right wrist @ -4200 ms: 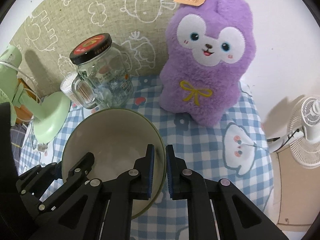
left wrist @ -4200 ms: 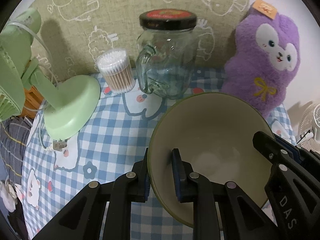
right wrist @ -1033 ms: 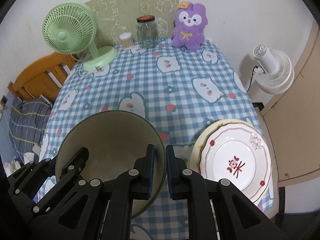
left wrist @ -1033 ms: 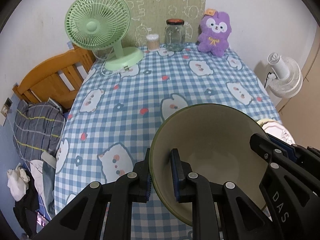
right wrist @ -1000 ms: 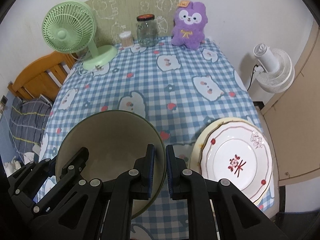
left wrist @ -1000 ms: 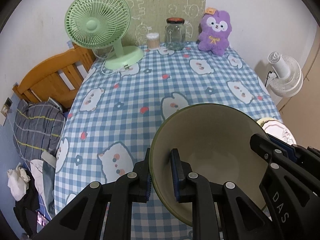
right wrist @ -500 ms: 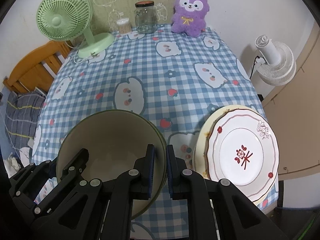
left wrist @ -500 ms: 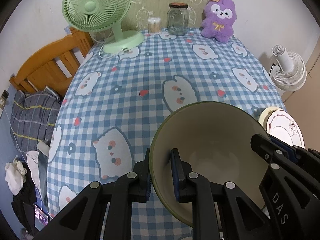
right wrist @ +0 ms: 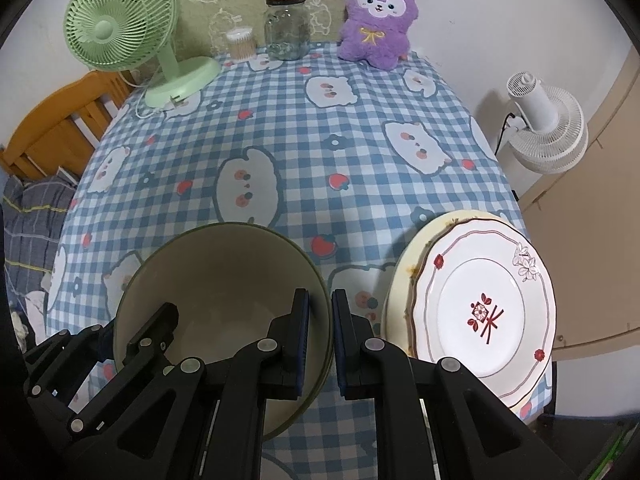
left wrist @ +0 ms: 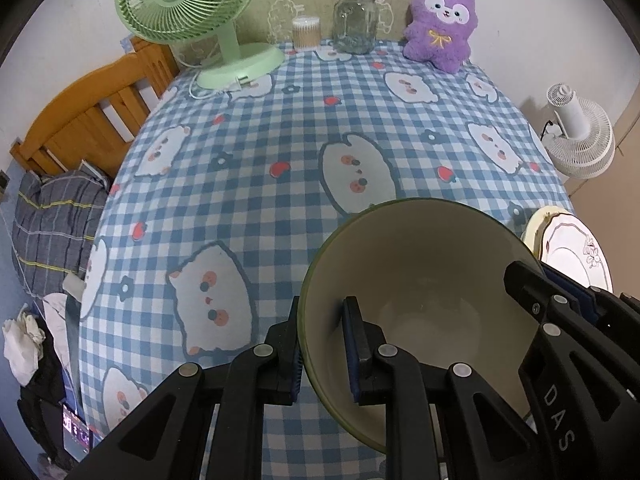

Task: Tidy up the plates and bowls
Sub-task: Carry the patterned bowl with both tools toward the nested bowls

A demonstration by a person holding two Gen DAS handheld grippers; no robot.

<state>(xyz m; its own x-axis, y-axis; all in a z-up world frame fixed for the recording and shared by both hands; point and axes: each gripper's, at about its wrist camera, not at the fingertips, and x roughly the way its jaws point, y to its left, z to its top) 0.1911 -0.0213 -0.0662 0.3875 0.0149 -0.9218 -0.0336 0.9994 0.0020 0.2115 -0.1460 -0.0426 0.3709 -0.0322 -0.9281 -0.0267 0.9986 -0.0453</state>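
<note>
Both jaws clamped on bowl (left wrist: 420, 264) rim

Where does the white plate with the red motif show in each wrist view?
Left wrist: white plate, a sliver at the right edge, behind the green bowl.
Right wrist: lower right, fully visible, atop a cream plate.
Shared landmark: purple plush at the table's far end.

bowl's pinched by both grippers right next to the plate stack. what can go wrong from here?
1. The left gripper and right gripper each clamp only the thin rim of the green bowl; uneven motion could twist it loose.
2. The white patterned plate and the cream plate under it sit at the table's corner, seemingly overhanging; a nudge from the bowl could tip them off.
</note>
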